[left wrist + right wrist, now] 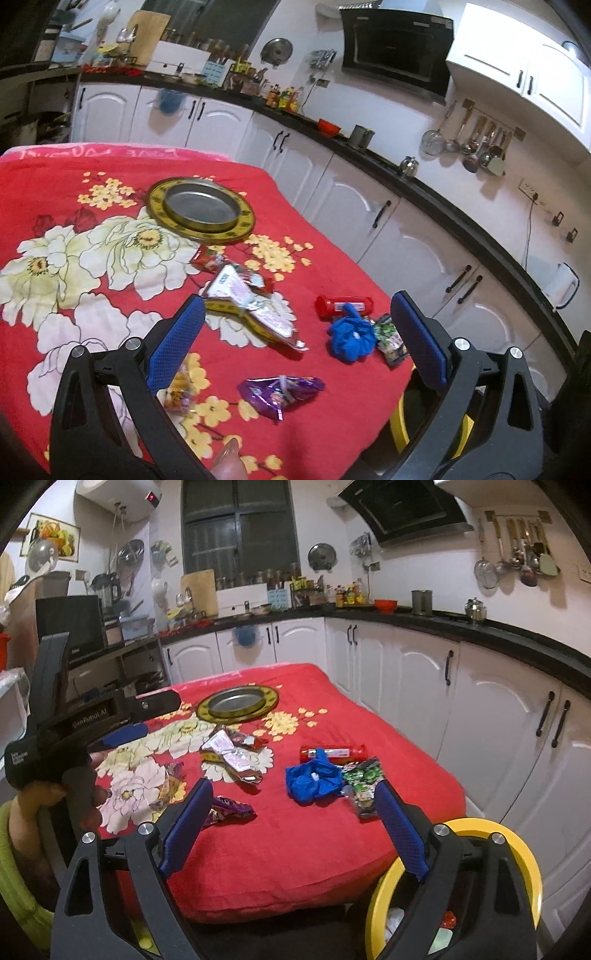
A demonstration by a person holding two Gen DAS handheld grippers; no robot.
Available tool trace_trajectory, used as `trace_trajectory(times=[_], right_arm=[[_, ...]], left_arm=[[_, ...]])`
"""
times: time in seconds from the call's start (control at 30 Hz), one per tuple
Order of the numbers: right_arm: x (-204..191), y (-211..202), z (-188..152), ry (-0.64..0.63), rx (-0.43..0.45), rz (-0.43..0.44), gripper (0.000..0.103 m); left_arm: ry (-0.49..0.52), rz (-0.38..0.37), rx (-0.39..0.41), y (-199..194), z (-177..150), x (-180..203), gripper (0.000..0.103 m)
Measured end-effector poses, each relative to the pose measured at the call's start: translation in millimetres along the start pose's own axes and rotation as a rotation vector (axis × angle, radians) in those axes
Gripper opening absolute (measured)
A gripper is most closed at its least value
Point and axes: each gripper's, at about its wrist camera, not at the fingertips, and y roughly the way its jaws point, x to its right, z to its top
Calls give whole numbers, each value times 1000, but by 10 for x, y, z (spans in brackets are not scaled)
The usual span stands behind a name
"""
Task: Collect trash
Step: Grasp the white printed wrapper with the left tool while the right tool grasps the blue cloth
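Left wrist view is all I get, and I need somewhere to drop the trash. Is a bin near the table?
Observer: Yes, a yellow-rimmed bin stands on the floor below the table's near right corner, seen from the right wrist.
Operator: Anything in it?
Observer: A few scraps show inside, white and red.
Operator: Is the right gripper free?
Observer: The right gripper is open and empty, above the near edge of the red tablecloth.
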Motion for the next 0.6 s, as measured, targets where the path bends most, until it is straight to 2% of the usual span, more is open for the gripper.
trace_trajectory(times=[0.4,0.6], right_arm=[[4,687,27,-64,-79,-2,86],[66,1035,61,-49,-130,3,77]], left_arm=[[-66,71,-147,537,162,-336,92],[-97,78,-255,807,255,-461,92]])
